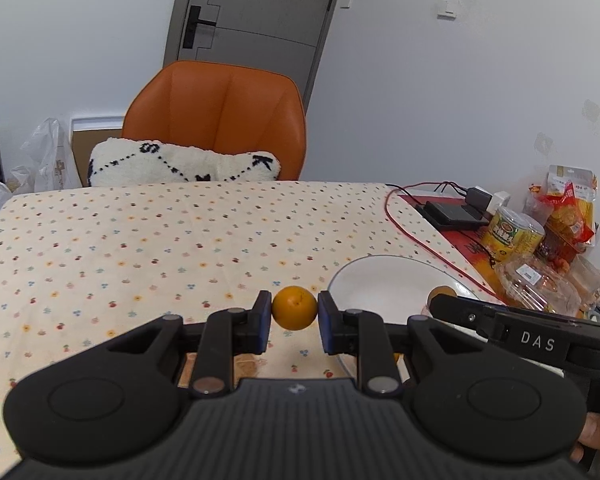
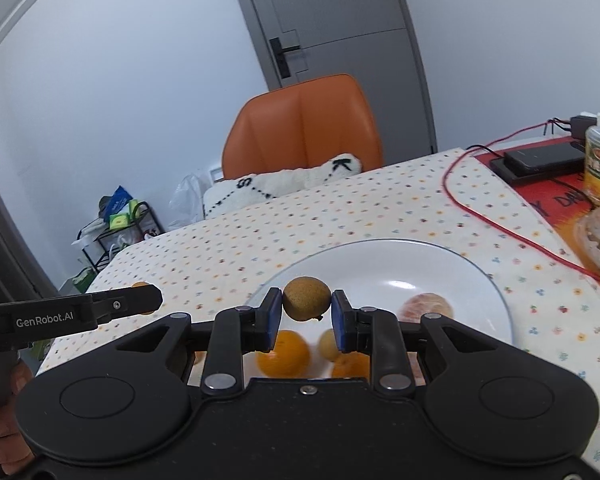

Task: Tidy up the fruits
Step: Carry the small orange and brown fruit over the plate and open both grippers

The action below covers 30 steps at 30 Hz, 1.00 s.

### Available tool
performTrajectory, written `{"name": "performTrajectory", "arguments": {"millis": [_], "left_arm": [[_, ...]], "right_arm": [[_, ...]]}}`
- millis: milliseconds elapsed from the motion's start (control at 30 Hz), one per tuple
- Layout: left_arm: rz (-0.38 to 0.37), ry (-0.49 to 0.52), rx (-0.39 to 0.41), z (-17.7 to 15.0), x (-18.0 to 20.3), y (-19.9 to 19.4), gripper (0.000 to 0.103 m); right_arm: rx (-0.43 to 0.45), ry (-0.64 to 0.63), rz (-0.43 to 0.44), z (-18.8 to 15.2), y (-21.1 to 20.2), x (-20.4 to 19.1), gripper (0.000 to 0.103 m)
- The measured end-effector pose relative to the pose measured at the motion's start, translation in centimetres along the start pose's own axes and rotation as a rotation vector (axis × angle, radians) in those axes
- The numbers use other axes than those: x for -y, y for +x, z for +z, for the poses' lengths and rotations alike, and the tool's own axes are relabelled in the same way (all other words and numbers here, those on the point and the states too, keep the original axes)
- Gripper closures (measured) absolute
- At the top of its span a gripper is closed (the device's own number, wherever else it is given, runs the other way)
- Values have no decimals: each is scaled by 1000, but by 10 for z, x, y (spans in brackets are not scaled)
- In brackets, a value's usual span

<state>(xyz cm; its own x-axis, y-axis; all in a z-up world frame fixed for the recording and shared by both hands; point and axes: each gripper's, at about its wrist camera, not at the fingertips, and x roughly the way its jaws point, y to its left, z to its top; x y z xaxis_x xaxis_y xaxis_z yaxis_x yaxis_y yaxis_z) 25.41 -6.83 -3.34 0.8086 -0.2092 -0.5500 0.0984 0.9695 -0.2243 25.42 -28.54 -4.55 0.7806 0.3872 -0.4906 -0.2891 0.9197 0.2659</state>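
The left gripper (image 1: 294, 312) is squeezing an orange (image 1: 294, 307) above the dotted cloth (image 1: 140, 248), just beside the white plate (image 1: 364, 276). The right gripper (image 2: 306, 310) is squeezing a brown fruit (image 2: 306, 303) over the plate, above two more oranges (image 2: 284, 354) and a peeled one (image 2: 426, 306).
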Motion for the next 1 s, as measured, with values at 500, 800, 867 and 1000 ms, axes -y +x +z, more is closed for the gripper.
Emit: {"name": "performTrajectory", "arguments": {"millis": [500, 800, 867, 1000], "left_arm": [[-38, 39, -58, 5, 32, 42, 80], [-57, 57, -73, 8, 50, 54, 80], [-51, 64, -56, 9, 51, 52, 76], [-31, 52, -58, 9, 47, 49, 75]], "right_arm": [[-15, 62, -32, -2, 9, 36, 68], [3, 96, -44, 0, -5, 55, 68], [4, 97, -40, -1, -6, 56, 68], [-2, 101, -35, -2, -6, 54, 68]]}}
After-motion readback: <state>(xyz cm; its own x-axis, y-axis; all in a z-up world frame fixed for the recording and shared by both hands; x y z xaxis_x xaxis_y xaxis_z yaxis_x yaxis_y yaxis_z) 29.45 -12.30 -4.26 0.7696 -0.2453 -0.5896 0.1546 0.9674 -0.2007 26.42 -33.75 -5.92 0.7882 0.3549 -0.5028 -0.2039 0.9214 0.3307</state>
